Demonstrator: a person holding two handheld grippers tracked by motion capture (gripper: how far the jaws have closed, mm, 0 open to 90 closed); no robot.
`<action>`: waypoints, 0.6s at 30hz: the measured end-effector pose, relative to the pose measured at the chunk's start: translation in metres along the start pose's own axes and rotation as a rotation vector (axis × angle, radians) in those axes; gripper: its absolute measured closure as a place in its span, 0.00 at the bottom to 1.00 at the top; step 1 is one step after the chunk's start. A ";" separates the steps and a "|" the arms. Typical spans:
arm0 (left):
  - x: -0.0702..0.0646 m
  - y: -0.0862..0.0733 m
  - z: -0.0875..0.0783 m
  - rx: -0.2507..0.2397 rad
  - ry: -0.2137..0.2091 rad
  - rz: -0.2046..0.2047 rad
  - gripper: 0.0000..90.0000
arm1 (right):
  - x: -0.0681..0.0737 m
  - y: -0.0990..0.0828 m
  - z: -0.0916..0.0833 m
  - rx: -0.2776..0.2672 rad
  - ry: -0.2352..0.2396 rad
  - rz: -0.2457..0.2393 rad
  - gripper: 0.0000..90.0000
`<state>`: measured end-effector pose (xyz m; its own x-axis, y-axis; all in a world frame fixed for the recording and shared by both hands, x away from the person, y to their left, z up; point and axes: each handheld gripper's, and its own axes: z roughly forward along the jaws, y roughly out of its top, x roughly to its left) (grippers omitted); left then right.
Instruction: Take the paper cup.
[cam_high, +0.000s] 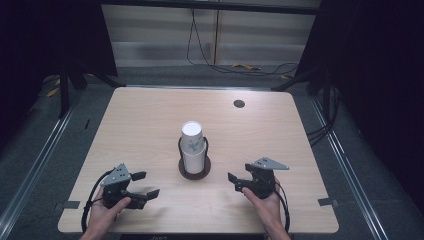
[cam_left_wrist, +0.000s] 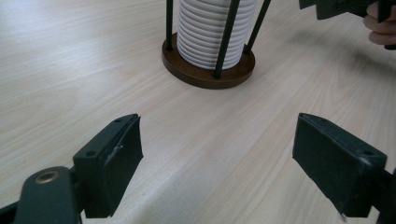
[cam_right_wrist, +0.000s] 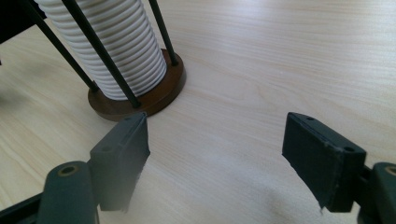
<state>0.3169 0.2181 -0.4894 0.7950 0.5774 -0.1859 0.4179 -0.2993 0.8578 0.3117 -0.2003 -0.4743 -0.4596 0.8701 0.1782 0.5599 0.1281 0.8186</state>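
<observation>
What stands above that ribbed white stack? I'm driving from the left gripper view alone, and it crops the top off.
Observer: The stack of cups rises past the holder's black ring; its top is a plain white disc.
Operator: Where are the right tongs?
Observer: The right tongs hover right of the wooden base, open and empty.
Operator: Anything else on the table?
Observer: A dark round hole near the table's far edge.
</observation>
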 end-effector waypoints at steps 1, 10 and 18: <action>0.000 0.000 0.001 0.000 -0.002 0.001 0.18 | 0.001 0.000 0.000 -0.001 0.006 0.007 0.25; -0.001 0.002 0.006 0.010 0.005 0.015 0.18 | 0.005 0.004 -0.004 0.008 0.010 -0.009 0.23; -0.001 0.002 0.007 0.004 -0.001 0.023 0.18 | 0.010 0.012 -0.006 0.002 0.036 -0.053 0.22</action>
<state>0.3202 0.2119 -0.4909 0.8047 0.5698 -0.1669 0.4017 -0.3155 0.8597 0.3097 -0.1934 -0.4592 -0.5129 0.8444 0.1543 0.5353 0.1742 0.8265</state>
